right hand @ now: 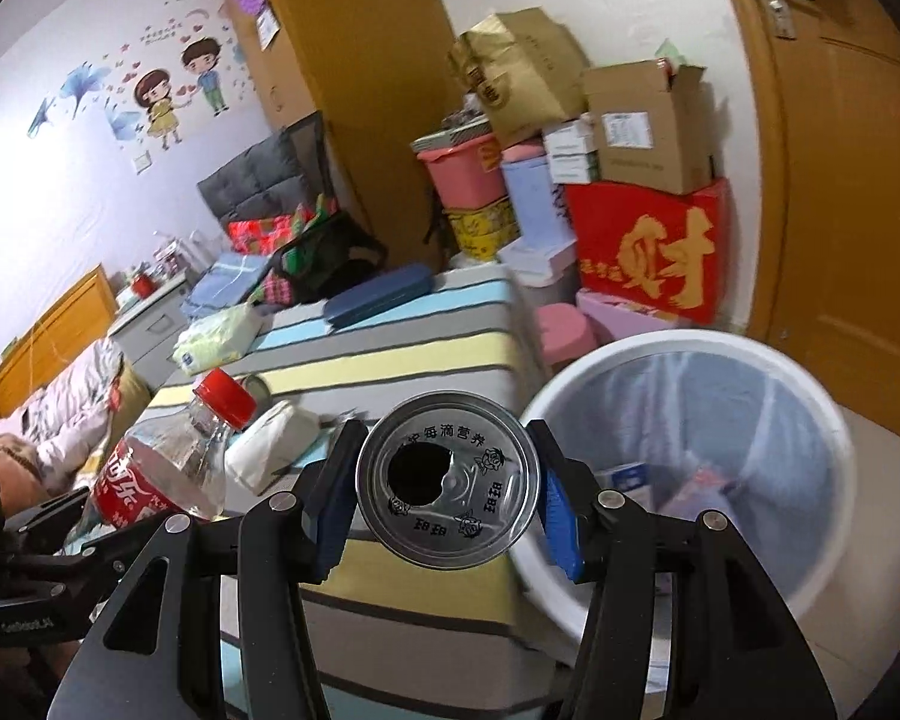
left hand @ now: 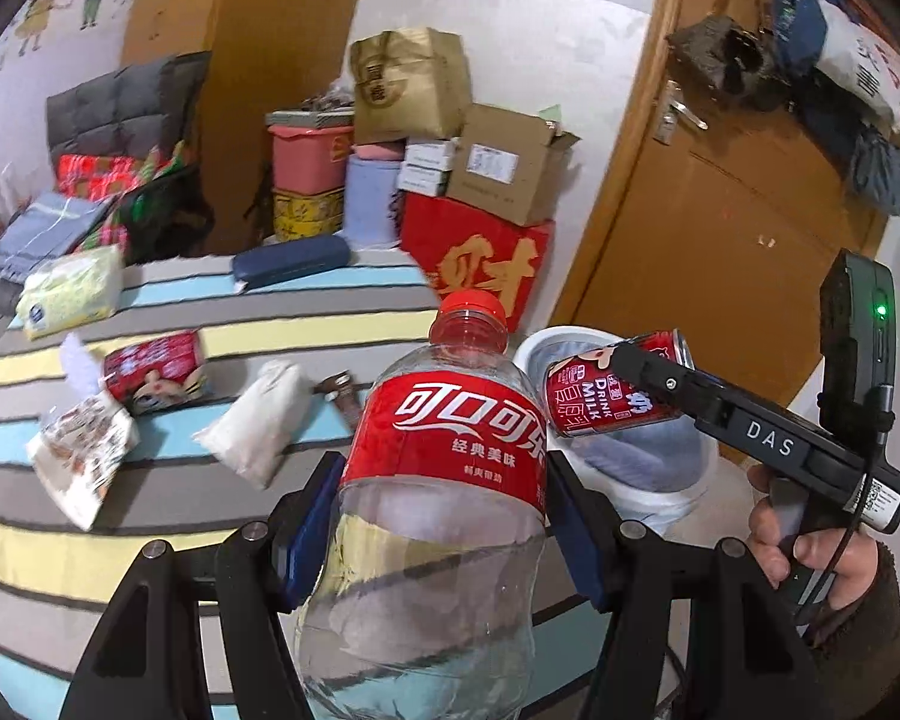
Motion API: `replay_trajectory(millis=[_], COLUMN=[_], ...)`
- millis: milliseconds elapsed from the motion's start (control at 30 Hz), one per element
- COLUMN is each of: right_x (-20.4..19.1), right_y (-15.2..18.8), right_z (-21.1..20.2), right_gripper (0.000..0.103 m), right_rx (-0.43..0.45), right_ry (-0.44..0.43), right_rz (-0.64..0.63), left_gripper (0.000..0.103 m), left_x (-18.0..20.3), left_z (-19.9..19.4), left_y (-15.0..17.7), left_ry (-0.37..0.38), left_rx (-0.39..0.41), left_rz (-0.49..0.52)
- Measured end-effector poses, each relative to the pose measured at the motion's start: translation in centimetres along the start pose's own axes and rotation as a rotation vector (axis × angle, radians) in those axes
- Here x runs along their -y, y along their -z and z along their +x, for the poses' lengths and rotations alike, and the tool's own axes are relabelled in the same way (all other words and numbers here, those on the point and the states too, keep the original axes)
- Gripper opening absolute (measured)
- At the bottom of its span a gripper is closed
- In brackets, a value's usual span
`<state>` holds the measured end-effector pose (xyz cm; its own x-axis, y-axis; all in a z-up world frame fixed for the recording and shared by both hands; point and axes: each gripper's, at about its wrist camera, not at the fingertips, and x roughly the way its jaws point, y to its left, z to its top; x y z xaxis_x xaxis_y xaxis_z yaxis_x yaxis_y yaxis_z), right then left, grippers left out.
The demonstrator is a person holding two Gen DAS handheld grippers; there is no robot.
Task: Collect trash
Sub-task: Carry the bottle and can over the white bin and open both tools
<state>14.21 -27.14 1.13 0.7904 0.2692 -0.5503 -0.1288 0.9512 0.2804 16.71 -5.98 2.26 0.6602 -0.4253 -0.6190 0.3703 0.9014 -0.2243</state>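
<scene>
Clear plastic cola bottle (left hand: 438, 480) w/ red label fills my left wrist view, pinched at its waist between the left gripper (left hand: 444, 516)'s blue fingers (left hand: 306, 534), which stand about half open around it. Its base runs off the bottom of the picture, so I can't see the end. The cap points up and away, over the striped bed (left hand: 150, 540).

Right gripper (right hand: 447, 501) has its fingers closed on the sides of a red milk can (right hand: 447, 483). In the right wrist view I only get the silver top w/ its open hole facing me; the body is hidden behind the lid. The left view shows what that one can't: the red side w/ "DRINK MILK" print, can tilted, held over the rim of the white bin (right hand: 690, 354). The hand (left hand: 810, 546) on the right gripper's handle shows only there too.

The bin stands on the floor just beside the bed's corner, lined w/ a pale bag; a few scraps lie inside, too blurred to name. In the left view the bin is mostly covered by can and bottle.

On the bed: a white pouch (left hand: 258, 420) near the edge, a red packet (left hand: 156, 366), a printed wrapper (left hand: 78, 456), a tissue pack (left hand: 72, 288) and a dark blue case (left hand: 291, 261) toward the far edge. A small item beside the pouch is partly hidden, can't ID it.
</scene>
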Motion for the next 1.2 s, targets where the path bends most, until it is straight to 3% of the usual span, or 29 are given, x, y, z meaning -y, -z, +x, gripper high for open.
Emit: replay_trajectory(millis=[333, 767, 1000, 1133, 1200], right_x=[3.9, 9.1, 10.3, 10.6, 10.9], right_y=[-0.4, 0.4, 0.8, 0.9, 0.9], right_z=[-2.2, -2.3, -1.4, -1.1, -1.0], right_gripper=[0.054, 0.054, 0.054, 0.054, 0.054], right_rx=[0.031, -0.036, -0.095, -0.106, -0.112], right_ry=[0.107, 0.200, 0.238, 0.270, 0.264], right_rz=[0.032, 0.115, 0.119, 0.097, 0.095], left_gripper=[0.065, 0.065, 0.066, 0.066, 0.066], left_x=[5.5, 11.1, 13.4, 14.1, 14.1], left_z=[3.0, 9.0, 12.1, 13.3, 13.8], left_y=[-2.1, -3.9, -4.2, -4.1, -4.1], left_ry=[0.078, 0.178, 0.177, 0.118, 0.137], left_rx=[-0.018, -0.088, -0.122, -0.121, -0.135], left_rz=[0.069, 0.102, 0.129, 0.166, 0.154])
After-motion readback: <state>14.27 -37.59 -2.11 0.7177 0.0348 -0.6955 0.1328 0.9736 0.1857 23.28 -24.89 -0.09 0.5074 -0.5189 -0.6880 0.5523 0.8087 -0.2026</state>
